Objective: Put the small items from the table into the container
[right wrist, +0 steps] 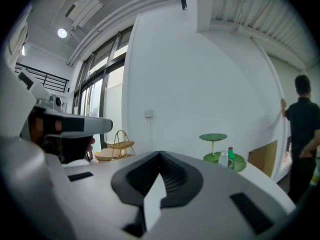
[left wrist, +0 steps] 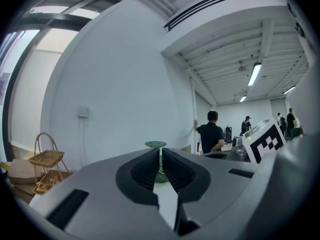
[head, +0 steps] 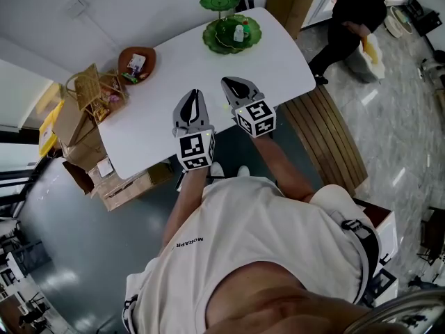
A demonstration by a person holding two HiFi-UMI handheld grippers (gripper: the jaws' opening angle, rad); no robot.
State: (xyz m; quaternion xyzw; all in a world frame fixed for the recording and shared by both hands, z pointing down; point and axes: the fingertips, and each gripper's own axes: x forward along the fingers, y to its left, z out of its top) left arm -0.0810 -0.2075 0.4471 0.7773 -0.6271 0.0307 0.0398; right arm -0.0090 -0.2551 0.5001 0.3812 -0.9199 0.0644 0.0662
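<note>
Both grippers hover over the near half of the white table [head: 278,68]. My left gripper [head: 197,94] [left wrist: 157,156] is shut but for a thin slit at the tips, and nothing is between them. To its right and a little farther out, my right gripper [head: 228,82] [right wrist: 160,156] is shut and empty. A brown bowl [head: 137,65] with small packets sits at the table's far left corner. A green two-tier stand [head: 231,35] [right wrist: 220,151] at the far edge carries small bottles [head: 240,33] [right wrist: 227,156].
A wicker basket [head: 87,89] [right wrist: 120,143] and cardboard boxes [head: 83,145] stand off the table's left end. A wooden bench [head: 327,138] runs along the right side. A person in black [head: 358,12] stands at the back right.
</note>
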